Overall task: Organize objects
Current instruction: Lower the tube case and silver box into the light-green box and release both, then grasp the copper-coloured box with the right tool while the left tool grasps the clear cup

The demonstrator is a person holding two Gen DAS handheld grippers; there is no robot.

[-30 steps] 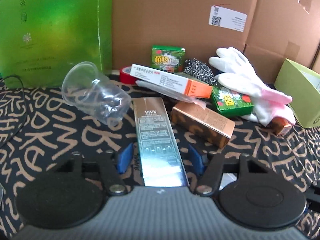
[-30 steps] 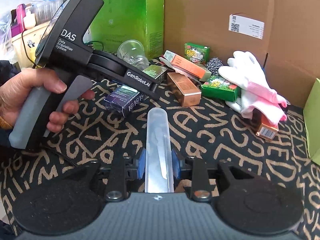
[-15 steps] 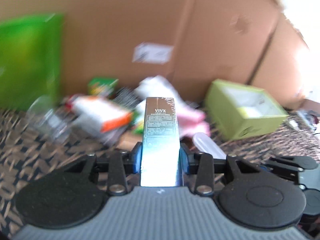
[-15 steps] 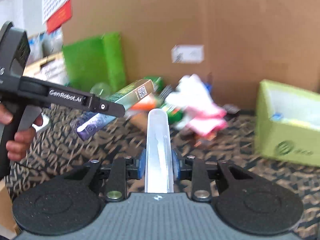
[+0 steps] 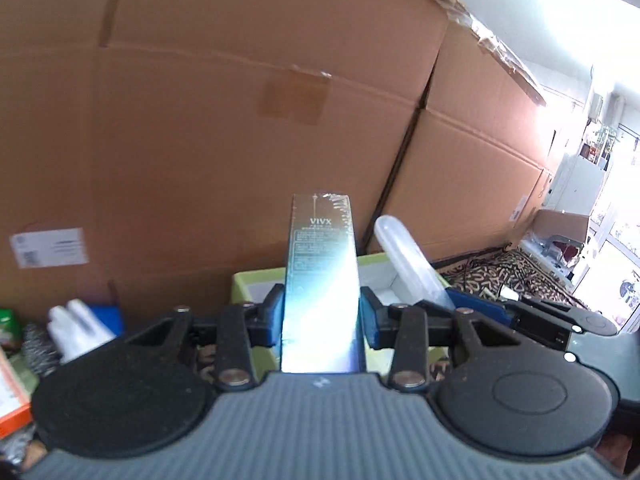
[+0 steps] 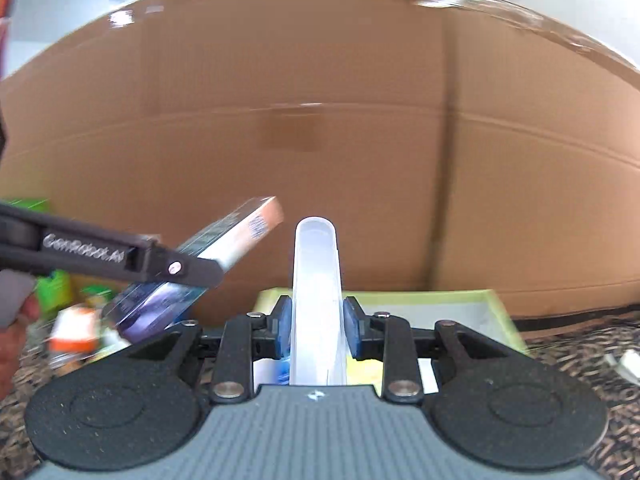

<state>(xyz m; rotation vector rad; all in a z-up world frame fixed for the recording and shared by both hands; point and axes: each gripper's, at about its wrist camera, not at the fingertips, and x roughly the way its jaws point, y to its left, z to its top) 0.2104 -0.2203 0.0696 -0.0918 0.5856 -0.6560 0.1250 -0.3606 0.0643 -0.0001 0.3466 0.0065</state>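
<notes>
silver box: long, shiny, "VIVX" printed near its far end, clamped between left gripper pads, pointing forward and up | clear tube: pale, rounded tip, held in right gripper, pointing forward | green tray: open, just ahead, below both

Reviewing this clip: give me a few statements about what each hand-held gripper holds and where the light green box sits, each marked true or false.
1. The left hand-held gripper is shut on the shiny VIVX box. True.
2. The right hand-held gripper is open and holds nothing. False: it is shut on the translucent plastic case.
3. The light green box lies ahead of both grippers, in front of the cardboard wall. True.
4. The VIVX box lies flat on the patterned cloth. False: it is held up in the air.
5. The white glove is inside the light green box. False: it lies off to the left, outside it.
</notes>
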